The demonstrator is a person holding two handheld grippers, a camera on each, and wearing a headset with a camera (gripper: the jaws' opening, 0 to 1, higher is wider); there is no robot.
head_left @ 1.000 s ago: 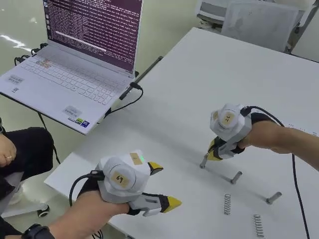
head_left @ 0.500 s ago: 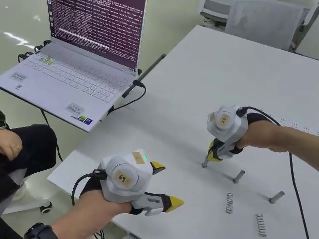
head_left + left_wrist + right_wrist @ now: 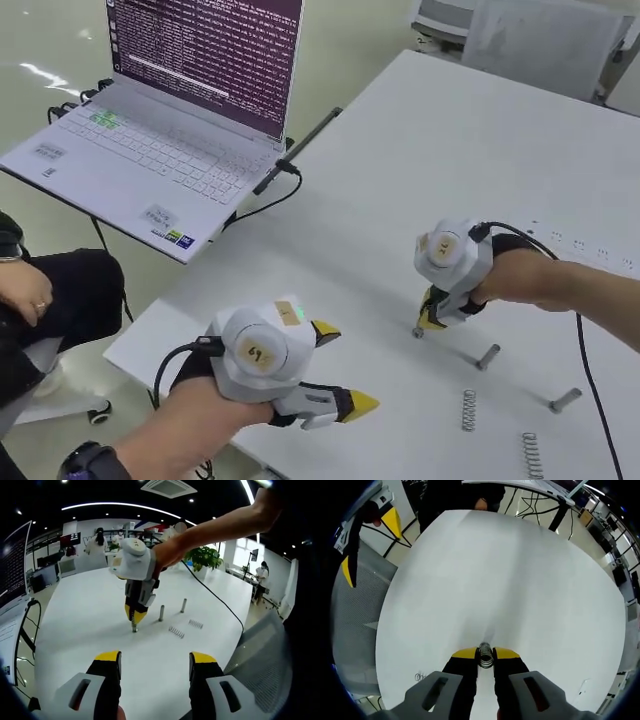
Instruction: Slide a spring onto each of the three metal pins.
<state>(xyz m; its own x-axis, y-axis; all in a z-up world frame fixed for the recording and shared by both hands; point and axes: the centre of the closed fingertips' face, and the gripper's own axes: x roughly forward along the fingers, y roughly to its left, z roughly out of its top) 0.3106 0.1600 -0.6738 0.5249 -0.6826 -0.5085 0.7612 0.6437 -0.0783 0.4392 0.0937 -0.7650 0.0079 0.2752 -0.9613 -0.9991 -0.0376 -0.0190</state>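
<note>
There's the right gripper [image 3: 432,322] clamping the first spring [image 3: 485,656] right over the left pin [image 3: 418,332], none looks seated yet, two springs [image 3: 469,410] lie loose near the two bare pins [image 3: 488,356] at right, and the left gripper [image 3: 345,367] idles, jaws apart.

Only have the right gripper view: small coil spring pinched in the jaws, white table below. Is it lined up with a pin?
Observer: Yes. The left gripper view has the right gripper pointing straight down at the end metal pin. How far the held coil spring is on, I cannot tell.
Operator: Other pins done?
Observer: No. The middle metal pin and the far metal pin stand bare.
Operator: Spare springs?
Observer: Two: a nearer loose spring and a farther loose spring, lying flat on the white table beside those pins.
</note>
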